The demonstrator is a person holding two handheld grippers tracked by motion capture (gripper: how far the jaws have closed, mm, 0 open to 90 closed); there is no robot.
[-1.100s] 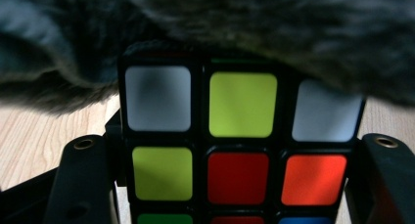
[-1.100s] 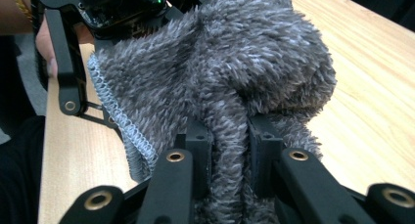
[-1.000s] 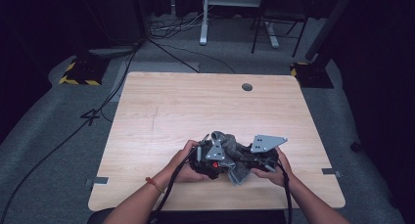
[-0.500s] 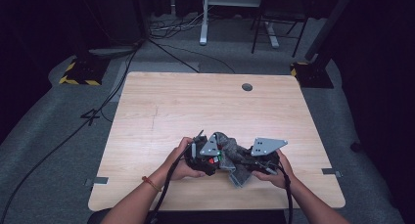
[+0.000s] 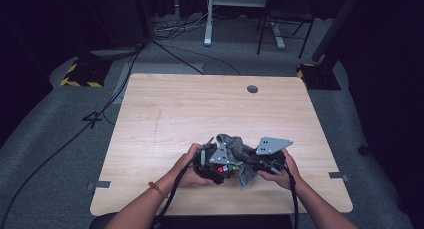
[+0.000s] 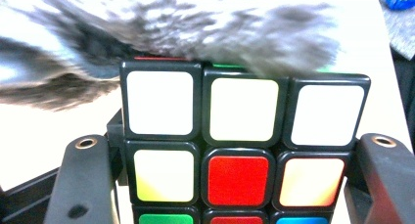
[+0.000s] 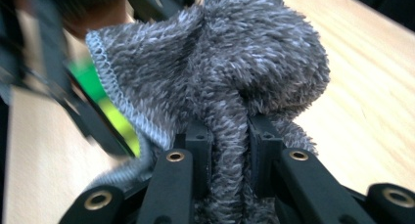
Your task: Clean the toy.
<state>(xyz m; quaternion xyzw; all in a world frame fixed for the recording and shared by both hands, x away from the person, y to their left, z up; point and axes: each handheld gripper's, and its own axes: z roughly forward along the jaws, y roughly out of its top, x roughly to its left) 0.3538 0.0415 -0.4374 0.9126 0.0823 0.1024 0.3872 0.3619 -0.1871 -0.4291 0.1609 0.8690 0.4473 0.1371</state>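
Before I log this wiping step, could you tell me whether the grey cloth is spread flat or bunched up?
Bunched up. The grey cloth is gathered into a rumpled wad, a fold pinched in the right gripper, draped against the puzzle cube.

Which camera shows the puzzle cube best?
The left gripper view: the puzzle cube fills it, its coloured stickers sharp. The high view shows a small patch under the grey cloth; the right gripper view shows a green blur.

Puzzle cube (image 6: pixel 240 150): black frame, stickers white along the top row, then pale yellow, red and orange, with green, red and blue below. Towel (image 7: pixel 235 82): fluffy grey pile, lighter stitched hem. Desk (image 5: pixel 200 109): pale wood grain. Gripper parts: black, with brass-coloured rivets.
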